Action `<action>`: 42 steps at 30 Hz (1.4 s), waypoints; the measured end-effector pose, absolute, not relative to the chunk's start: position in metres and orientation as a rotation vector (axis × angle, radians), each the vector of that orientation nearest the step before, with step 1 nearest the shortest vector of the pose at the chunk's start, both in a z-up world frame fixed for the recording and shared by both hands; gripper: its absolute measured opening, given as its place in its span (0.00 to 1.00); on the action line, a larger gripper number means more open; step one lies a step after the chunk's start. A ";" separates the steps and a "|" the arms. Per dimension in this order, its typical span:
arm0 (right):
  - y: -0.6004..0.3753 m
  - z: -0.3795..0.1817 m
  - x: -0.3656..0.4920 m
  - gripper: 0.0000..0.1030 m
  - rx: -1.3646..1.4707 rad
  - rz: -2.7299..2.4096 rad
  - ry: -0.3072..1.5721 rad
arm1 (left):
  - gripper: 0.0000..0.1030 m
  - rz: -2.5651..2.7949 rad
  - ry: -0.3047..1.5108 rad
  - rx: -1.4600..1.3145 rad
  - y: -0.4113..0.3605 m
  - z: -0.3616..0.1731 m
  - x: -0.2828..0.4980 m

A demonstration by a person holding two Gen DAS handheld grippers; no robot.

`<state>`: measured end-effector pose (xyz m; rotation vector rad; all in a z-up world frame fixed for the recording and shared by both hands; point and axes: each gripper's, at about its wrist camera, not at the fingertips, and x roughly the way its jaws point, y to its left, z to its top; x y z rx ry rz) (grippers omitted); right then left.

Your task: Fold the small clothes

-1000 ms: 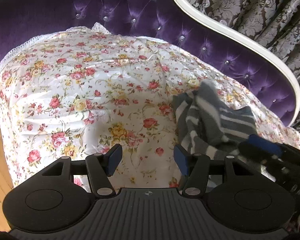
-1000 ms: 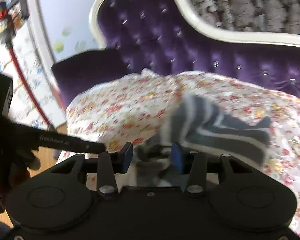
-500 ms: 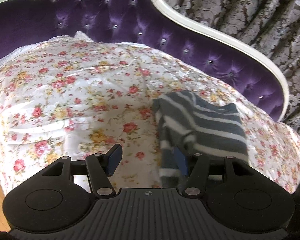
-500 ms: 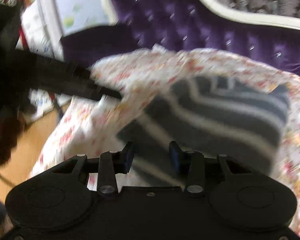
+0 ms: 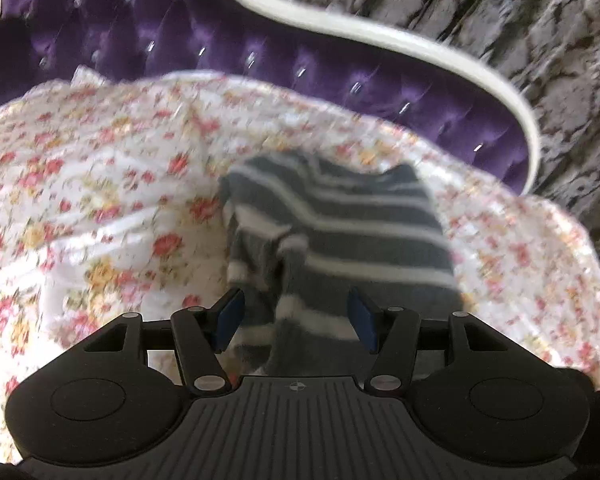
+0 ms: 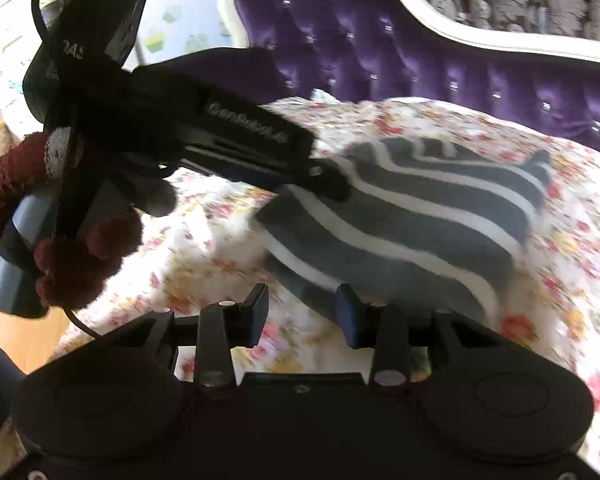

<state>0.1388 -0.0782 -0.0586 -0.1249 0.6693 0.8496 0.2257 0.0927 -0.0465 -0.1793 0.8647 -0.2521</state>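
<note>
A small dark grey knitted garment with thin white stripes (image 5: pixel 340 236) lies rumpled on a white bed cover printed with pink and yellow roses (image 5: pixel 100 208). In the left wrist view it sits at centre and lower centre of the frame; in the right wrist view it fills the centre right (image 6: pixel 412 228). Behind it, across the top of both frames, runs a purple button-tufted velvet headboard with a curved cream frame (image 5: pixel 260 52).

The garment looks light, soft and limp. It will likely sag and stretch when lifted, and the knit should grip the pads well rather than slip. It is not fragile. A hem edge or a corner looks like the best place to take hold, since the bunched middle would drag several layers at once.

The left tongs (image 5: pixel 296 316) stand spread, with a fold of the garment lying between the blue pads; the pads do not press on it. In the right wrist view the left tongs' black tip (image 6: pixel 328 178) rests at the garment's upper left edge, held by a hand in a dark red knitted glove (image 6: pixel 76 264). The right tongs (image 6: pixel 302 312) have just been closing a little but remain spread at the garment's near edge, and nothing is pinched.

White lettering runs along the left tongs' black arm, too blurred to read with certainty.
</note>
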 end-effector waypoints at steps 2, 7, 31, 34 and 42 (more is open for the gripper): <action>-0.090 -0.064 0.145 0.46 -0.102 0.791 0.706 | 0.54 -0.219 0.915 -0.189 0.098 -0.057 0.231; -0.125 -0.075 0.158 0.29 0.067 0.731 0.806 | 0.54 -0.227 1.006 -0.351 0.121 -0.077 0.237; -0.182 -0.039 0.202 0.71 0.344 0.710 0.720 | 0.58 -0.358 1.031 -0.445 0.114 -0.079 0.235; -0.178 -0.043 0.225 0.73 0.368 0.702 0.715 | 0.58 -0.381 1.030 -0.466 0.113 -0.080 0.237; -0.158 -0.075 0.285 0.75 0.464 0.696 0.775 | 0.58 -0.438 1.029 -0.585 0.115 -0.088 0.245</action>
